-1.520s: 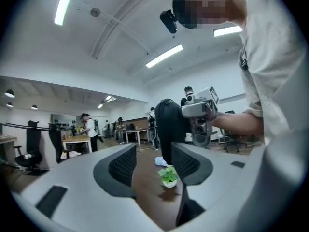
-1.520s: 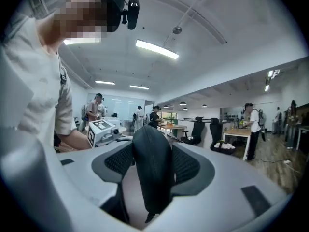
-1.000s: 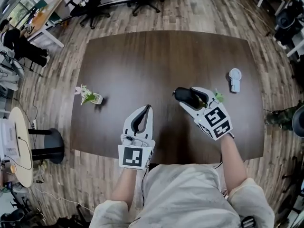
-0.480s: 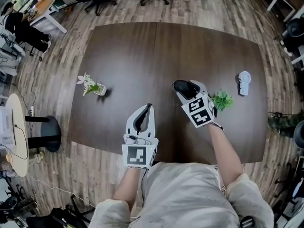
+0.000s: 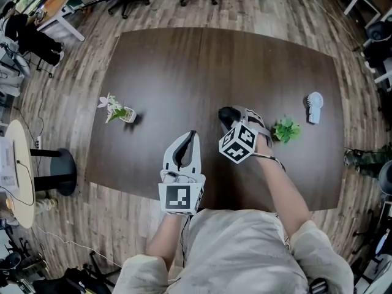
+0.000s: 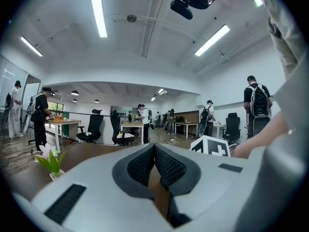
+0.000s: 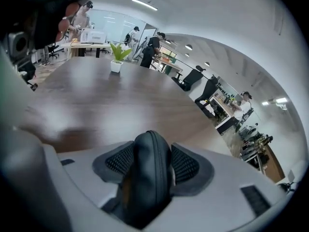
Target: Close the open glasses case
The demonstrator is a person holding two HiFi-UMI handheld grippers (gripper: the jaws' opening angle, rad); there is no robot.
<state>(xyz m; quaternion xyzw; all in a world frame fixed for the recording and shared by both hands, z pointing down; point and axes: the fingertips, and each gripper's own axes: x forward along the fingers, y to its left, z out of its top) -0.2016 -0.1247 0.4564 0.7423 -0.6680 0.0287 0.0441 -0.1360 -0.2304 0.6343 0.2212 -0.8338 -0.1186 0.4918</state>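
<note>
A black glasses case [image 5: 227, 114] is clamped between the jaws of my right gripper [image 5: 237, 120] just above the dark table [image 5: 184, 72], a little right of centre. In the right gripper view the case [image 7: 147, 173] stands edge-on between the ribbed pads [image 7: 185, 165], its seam line facing the camera and the halves together. The jaws have just been closing a little further on it. My left gripper [image 5: 192, 135] hovers near the front edge, left of the case, shut with nothing in it. In the left gripper view its pads [image 6: 145, 163] meet.
A small white flower pot [image 5: 116, 110] stands at the table's left. To the right of the case are a green plant [image 5: 285, 130] and a white hand fan [image 5: 315, 106]. Office chairs and desks surround the table.
My right gripper has come down and to the left with the case and rolled, so its marker cube now faces up-left. The left gripper has barely shifted.
</note>
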